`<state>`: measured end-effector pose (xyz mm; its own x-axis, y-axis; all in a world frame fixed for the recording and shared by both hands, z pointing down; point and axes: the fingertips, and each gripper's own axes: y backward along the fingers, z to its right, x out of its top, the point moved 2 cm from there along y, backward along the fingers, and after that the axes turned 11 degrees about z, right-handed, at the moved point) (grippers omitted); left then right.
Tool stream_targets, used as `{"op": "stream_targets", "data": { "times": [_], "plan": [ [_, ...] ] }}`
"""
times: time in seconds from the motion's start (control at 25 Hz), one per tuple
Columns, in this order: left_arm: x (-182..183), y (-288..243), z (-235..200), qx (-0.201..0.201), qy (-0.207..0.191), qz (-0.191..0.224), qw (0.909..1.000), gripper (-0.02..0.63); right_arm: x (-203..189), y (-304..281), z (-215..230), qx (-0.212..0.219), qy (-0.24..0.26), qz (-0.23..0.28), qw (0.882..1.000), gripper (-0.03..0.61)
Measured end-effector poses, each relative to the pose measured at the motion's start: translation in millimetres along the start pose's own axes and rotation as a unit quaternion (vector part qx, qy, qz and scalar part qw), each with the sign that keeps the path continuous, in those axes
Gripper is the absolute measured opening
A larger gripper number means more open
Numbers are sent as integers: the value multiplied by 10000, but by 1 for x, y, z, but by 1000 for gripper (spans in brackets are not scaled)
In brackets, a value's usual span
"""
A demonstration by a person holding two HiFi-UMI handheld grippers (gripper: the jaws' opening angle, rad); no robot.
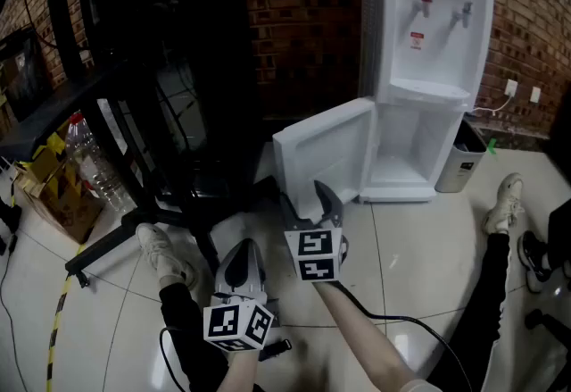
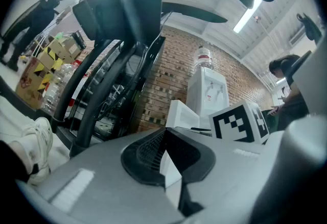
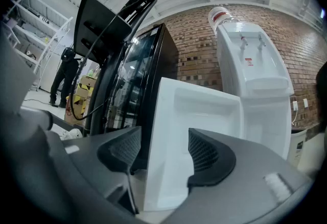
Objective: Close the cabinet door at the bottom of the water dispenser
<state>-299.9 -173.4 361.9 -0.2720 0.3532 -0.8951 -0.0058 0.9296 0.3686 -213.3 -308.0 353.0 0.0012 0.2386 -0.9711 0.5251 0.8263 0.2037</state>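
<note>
The cabinet door [image 1: 326, 149] is hanging wide open below the water dispenser [image 1: 428, 24], so the right gripper [image 1: 326, 203] is aiming spread, empty jaws at its edge, likely to push, the left gripper [image 1: 239, 267] idling with jaws together, empty.

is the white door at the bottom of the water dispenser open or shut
Open: the white cabinet door stands wide to the left, exposing the white lower compartment.

The water dispenser [image 1: 426, 42] stands on the floor [image 1: 393, 247] against the brick wall [image 1: 303, 6], its cabinet door [image 1: 326, 145] swung open leftward, a bin [image 1: 459, 165] just beside its right.
</note>
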Motion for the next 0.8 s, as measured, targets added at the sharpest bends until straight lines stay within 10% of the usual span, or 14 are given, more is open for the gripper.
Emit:
{"op": "stream_targets", "data": {
  "times": [0.8],
  "plan": [
    [-3,-29,-26,416,512,232,9976,18,-18,-56,-5,-316,790,-196,9962,204]
  ]
}}
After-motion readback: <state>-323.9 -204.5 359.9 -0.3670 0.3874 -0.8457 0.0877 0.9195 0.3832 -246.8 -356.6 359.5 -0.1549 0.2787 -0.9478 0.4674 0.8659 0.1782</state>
